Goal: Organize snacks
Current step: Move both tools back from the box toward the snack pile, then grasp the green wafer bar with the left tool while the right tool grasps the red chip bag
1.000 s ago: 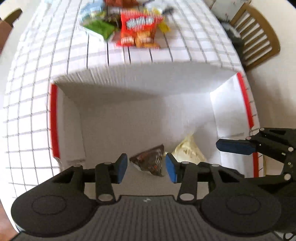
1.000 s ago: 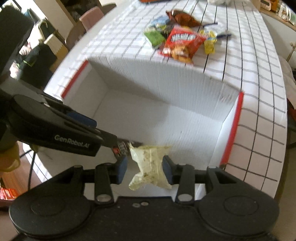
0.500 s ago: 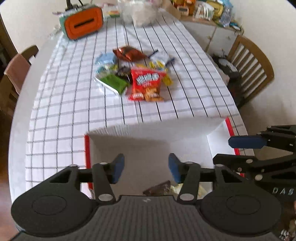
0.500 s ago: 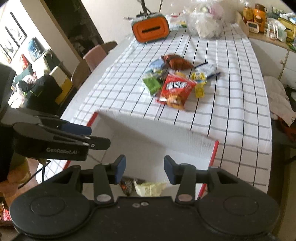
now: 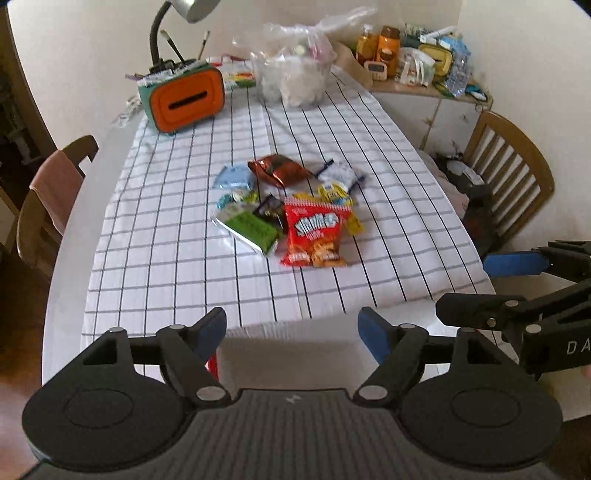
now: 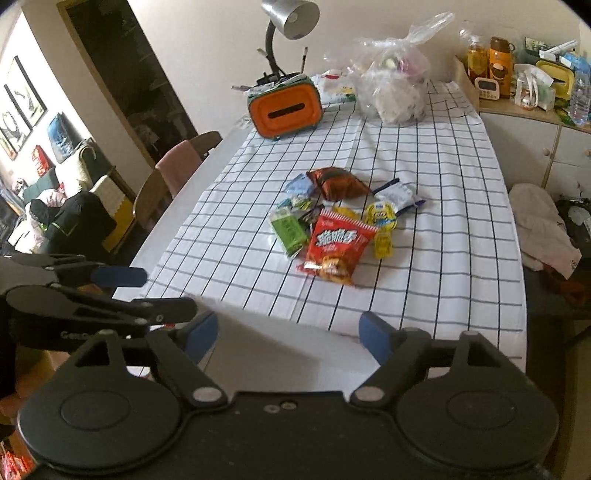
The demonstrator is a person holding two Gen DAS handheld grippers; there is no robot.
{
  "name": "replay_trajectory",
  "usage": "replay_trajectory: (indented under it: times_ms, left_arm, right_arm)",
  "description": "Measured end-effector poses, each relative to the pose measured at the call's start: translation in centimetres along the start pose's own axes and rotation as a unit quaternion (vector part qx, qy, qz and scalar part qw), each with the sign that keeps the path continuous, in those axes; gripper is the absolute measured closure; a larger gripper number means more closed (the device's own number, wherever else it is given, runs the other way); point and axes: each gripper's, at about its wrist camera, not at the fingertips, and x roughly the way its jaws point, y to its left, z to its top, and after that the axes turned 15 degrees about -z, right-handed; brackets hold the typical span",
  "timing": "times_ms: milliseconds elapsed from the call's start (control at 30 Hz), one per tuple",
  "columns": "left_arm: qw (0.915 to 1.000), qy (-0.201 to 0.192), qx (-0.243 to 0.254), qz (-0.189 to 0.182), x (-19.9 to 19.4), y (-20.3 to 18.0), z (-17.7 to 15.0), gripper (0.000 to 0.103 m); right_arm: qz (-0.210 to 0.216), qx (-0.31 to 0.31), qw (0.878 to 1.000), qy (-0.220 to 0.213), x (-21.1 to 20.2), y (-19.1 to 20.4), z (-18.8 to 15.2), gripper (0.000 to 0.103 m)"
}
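On the tabletop [image 5: 155, 236], which is covered by a checked cloth, a loose heap of snacks [image 5: 288, 210] is seen near the middle, well apart from both tongs. A red bag [image 5: 314, 236] lies at the near edge of the heap, a green packet [image 5: 251, 229] is pressed against its left side, and a brown bag [image 5: 277, 170] lies at the far end; yellow, blue and white packets are scattered among them. At the near edge of the tabletop the far wall of a white box [image 5: 288, 354] is seen, with a red strip at its left corner; its inside is hidden behind the tongs. The left tongs [image 5: 291, 334] are held above the box with jaws opening, and nothing is held between them. The right tongs [image 6: 286, 334] are likewise opening above the box, and nothing is gripped. Each pair is seen from the side by the other camera, with blue pads spread. At the far end an orange case [image 5: 184, 98], a lamp [image 5: 177, 22] and a plastic bag [image 5: 291, 70] are set, and wooden chairs are placed along both sides.
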Motion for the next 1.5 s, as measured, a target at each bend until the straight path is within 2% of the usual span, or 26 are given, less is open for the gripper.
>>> replay_trajectory:
  times_ms: [133, 333, 533, 833, 1167, 1500]
  left_arm:
    - [0.9999, -0.013, -0.001, 0.009, 0.0, 1.0, 1.3, 0.018]
    - [0.9993, -0.026, -0.012, 0.025, 0.4, 3.3, 3.7, 0.018]
    - [0.9982, -0.021, -0.036, 0.042, 2.0, 6.6, 6.6, 0.018]
    - [0.9949, 0.035, -0.083, 0.045, 7.7, 11.7, 10.7, 0.018]
    - [0.9885, 0.089, -0.109, 0.055, 15.5, 14.8, 14.0, 0.018]
    - [0.9757, 0.138, -0.161, 0.056, 22.3, 17.2, 14.2, 0.018]
  right_arm:
    - [-0.011, 0.005, 1.0, -0.007, 0.6, 0.2, 1.4, 0.008]
    - [-0.024, 0.015, 1.0, -0.005, 2.0, 0.4, 3.9, 0.007]
    - [-0.039, 0.028, 0.999, 0.003, 4.3, 0.8, 6.4, 0.007]
    - [-0.067, 0.056, 0.995, 0.053, 9.9, 1.5, 9.2, 0.007]
    - [-0.097, 0.079, 0.987, 0.098, 16.0, 2.0, 12.1, 0.009]
    - [-0.134, 0.102, 0.971, 0.169, 23.1, 2.0, 10.6, 0.011]
